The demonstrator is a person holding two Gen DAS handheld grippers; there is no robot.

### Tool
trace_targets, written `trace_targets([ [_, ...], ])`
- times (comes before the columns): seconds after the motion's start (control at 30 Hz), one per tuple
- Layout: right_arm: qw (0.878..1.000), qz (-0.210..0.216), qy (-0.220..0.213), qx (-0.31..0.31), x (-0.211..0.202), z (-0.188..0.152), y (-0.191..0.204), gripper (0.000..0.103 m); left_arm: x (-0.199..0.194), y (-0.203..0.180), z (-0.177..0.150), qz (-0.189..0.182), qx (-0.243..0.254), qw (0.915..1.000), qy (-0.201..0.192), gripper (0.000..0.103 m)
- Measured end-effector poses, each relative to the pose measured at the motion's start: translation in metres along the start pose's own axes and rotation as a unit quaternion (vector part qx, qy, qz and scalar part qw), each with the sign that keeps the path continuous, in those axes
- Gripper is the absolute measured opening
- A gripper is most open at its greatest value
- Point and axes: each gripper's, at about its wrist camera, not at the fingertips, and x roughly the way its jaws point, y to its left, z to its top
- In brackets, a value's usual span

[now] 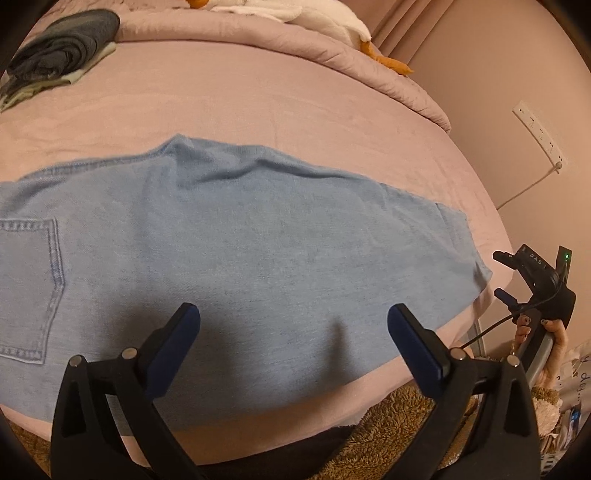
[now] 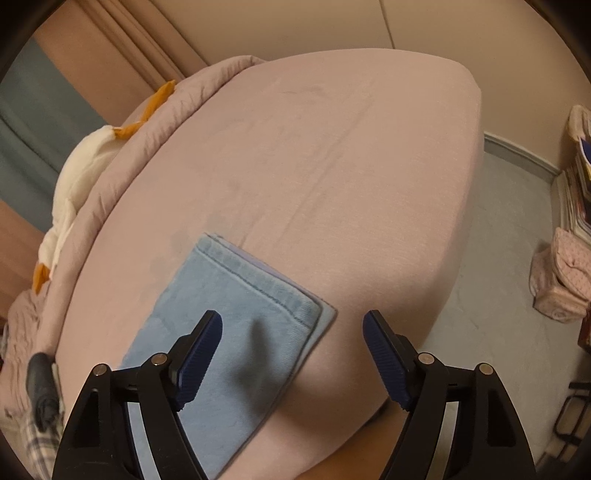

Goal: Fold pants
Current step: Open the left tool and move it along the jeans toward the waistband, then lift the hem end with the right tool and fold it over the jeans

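The pink bed [image 1: 258,107] is filling both views, and the light blue pants [image 1: 258,251] are lying flat across it, folded lengthwise, with the stitched back pocket [image 1: 29,288] showing at the left of the left wrist view and the hems [image 2: 258,284] stacked near the bed's near edge in the right wrist view. The left gripper [image 1: 293,332] is hovering tilted down over the pants' near edge, its fingers spread wide and gripping nothing. The right gripper [image 2: 291,350] is hanging tilted down over the hem end, its fingers likewise apart and empty, one over denim, the other over bare sheet. A hand [image 1: 546,347] is holding its handle beside the bed. A dark folded garment [image 1: 62,51] is lying at the far corner, and a white plush toy [image 1: 317,18] is resting on the rolled quilt [image 1: 332,55].
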Motion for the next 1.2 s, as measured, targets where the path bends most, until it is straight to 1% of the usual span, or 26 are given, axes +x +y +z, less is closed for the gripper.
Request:
trace_targets([
  [0.13,1.0,0.01,0.003,0.002,0.004,-0.001,-0.002,0.078,0.01,0.0,-0.004,-0.008,-0.003,0.9998,0.019,0.101],
  [0.23,1.0,0.011,0.015,-0.003,0.01,0.0,-0.001,0.078,0.013,-0.003,-0.005,0.001,0.007,0.9999,0.015,0.101],
  [0.27,1.0,0.012,0.017,-0.007,0.012,-0.001,0.0,0.077,0.014,-0.004,-0.006,0.003,0.01,0.9998,0.014,0.101],
  [0.3,1.0,0.017,0.021,-0.015,0.015,-0.002,0.003,0.071,0.015,-0.004,-0.006,0.004,0.012,0.9998,0.013,0.101],
  [0.33,0.999,0.019,0.023,-0.018,0.017,-0.002,0.005,0.068,0.016,-0.004,-0.005,0.005,0.013,0.9998,0.012,0.101],
  [0.4,0.999,0.004,0.028,-0.021,0.025,-0.003,0.007,0.068,0.017,-0.004,-0.006,0.003,0.012,0.9999,0.009,0.101],
  [0.47,0.999,0.002,0.026,-0.023,0.03,-0.005,0.007,0.066,0.018,-0.003,-0.005,0.0,0.013,0.9999,0.006,0.101],
  [0.53,0.999,-0.009,0.016,-0.028,0.03,-0.004,0.008,0.055,0.019,-0.002,-0.004,-0.002,0.012,0.9999,0.005,0.101],
  [0.57,0.999,-0.011,0.011,-0.029,0.03,-0.004,0.009,0.053,0.019,-0.002,-0.004,-0.002,0.012,0.9999,0.005,0.101],
  [0.6,0.999,-0.015,0.006,-0.029,0.03,-0.004,0.009,0.047,0.019,-0.002,-0.004,-0.002,0.012,0.9999,0.005,0.101],
  [0.63,0.999,-0.019,-0.001,-0.029,0.029,-0.004,0.009,0.037,0.019,-0.002,-0.004,-0.003,0.012,0.9999,0.005,0.101],
  [0.67,0.999,-0.02,-0.005,-0.028,0.029,-0.005,0.008,0.033,0.018,-0.002,-0.004,-0.003,0.012,0.9999,0.005,0.1],
  [0.7,1.0,-0.014,-0.007,-0.024,0.028,-0.004,0.006,0.026,0.017,-0.002,-0.004,-0.003,0.012,0.9999,0.005,0.099],
  [0.77,1.0,-0.004,-0.008,-0.023,0.024,-0.003,0.006,0.02,0.015,0.0,-0.003,-0.003,0.006,1.0,0.005,0.094],
  [0.83,0.999,0.023,-0.022,-0.023,0.008,-0.001,0.009,0.017,0.011,0.005,0.0,-0.007,-0.007,0.9999,0.007,0.088],
  [0.9,0.996,0.075,-0.041,-0.039,-0.014,-0.001,0.018,0.017,0.005,0.01,0.002,-0.016,-0.022,0.9996,0.004,0.087],
  [0.93,0.991,0.114,-0.048,-0.054,-0.028,-0.002,0.027,0.017,0.0,0.014,0.004,-0.017,-0.029,0.9994,-0.003,0.087],
  [1.0,0.982,0.157,-0.058,-0.089,-0.049,-0.008,0.047,0.017,-0.008,0.018,0.006,-0.009,-0.035,0.9992,-0.016,0.087],
  [1.03,0.976,0.173,-0.061,-0.113,-0.06,-0.014,0.06,0.017,-0.013,0.019,0.007,-0.005,-0.035,0.9991,-0.022,0.087],
  [1.1,0.961,0.218,-0.05,-0.161,-0.078,-0.029,0.089,0.017,-0.02,0.022,0.008,-0.002,-0.034,0.9989,-0.033,0.087],
  [1.17,0.945,0.256,-0.028,-0.2,-0.085,-0.044,0.113,0.017,-0.027,0.026,0.008,0.0,-0.037,0.9984,-0.042,0.087],
  [1.2,0.933,0.276,-0.009,-0.231,-0.088,-0.058,0.129,0.017,-0.029,0.028,0.008,0.001,-0.041,0.9981,-0.046,0.087],
])
